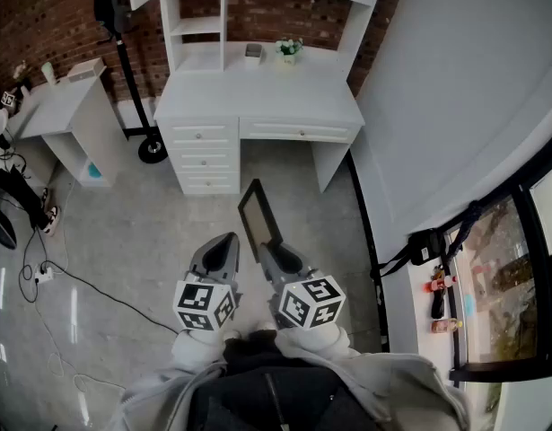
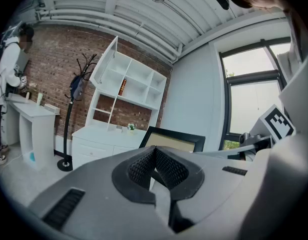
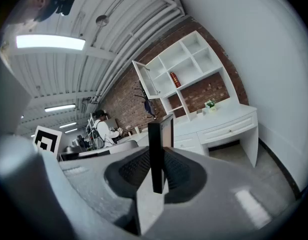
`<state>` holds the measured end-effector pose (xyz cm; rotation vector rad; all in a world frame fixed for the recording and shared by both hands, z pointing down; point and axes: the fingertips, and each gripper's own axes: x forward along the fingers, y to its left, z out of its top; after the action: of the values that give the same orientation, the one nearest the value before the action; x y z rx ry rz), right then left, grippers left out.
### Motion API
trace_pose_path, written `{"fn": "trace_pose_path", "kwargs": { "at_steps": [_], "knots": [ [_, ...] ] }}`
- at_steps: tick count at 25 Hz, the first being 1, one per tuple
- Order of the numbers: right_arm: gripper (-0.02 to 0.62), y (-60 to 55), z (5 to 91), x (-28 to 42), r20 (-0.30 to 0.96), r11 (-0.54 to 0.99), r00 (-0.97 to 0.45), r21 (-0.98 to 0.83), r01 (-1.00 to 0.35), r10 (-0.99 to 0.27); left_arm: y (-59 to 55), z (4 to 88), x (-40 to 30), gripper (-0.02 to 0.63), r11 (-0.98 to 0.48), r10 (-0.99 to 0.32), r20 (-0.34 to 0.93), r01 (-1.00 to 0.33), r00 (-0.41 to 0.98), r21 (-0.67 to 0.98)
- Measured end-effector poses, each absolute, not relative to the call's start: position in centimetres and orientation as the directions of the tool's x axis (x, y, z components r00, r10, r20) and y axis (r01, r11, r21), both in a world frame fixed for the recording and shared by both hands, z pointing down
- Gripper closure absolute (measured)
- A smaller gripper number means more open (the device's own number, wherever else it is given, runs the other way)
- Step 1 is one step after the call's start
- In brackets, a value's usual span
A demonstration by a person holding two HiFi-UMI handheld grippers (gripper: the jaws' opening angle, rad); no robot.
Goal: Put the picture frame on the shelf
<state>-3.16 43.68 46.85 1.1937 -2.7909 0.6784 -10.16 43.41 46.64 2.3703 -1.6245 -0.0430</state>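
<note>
Right gripper view: right gripper (image 3: pixel 154 180) jaws clamp one thin edge of the upright picture frame (image 3: pixel 155 139), mid-frame. Left gripper (image 1: pixel 223 248) jaws together, empty. Risk: the narrow pinch could let the frame pivot or slip before reaching the shelf (image 1: pixel 197 25), upper centre.

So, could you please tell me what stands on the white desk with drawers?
A small green potted plant and a small grey box stand at the back of the white desk; its closed drawers hide their contents.

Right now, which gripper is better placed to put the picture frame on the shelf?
Right. The right gripper is clamped on the picture frame, with the shelf ahead; the left gripper is shut and empty.
</note>
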Motion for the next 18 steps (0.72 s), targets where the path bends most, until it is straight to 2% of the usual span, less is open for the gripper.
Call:
{"fn": "trace_pose_path", "kwargs": {
  "at_steps": [8, 13, 18],
  "knots": [
    [0.526, 45.2, 47.1, -3.8, 0.206, 0.612, -0.708, -0.377, -0.695, -0.676, 45.0, 47.1, -10.1, 0.603, -0.344, -0.915, 0.124, -0.903, 0.384, 0.256],
    [0.525, 44.9, 46.4, -2.2, 0.152, 0.557, -0.692, -0.484, -0.675, -0.706, 44.6, 47.6, -9.7, 0.603, -0.346, -0.911, 0.128, -0.896, 0.392, 0.279],
    [0.525, 43.5, 45.9, 1.0, 0.114, 0.537, -0.671, -0.508, -0.673, -0.733, 43.3, 48.0, -7.5, 0.603, -0.362, -0.904, 0.121, -0.884, 0.411, 0.296]
  ]
}}
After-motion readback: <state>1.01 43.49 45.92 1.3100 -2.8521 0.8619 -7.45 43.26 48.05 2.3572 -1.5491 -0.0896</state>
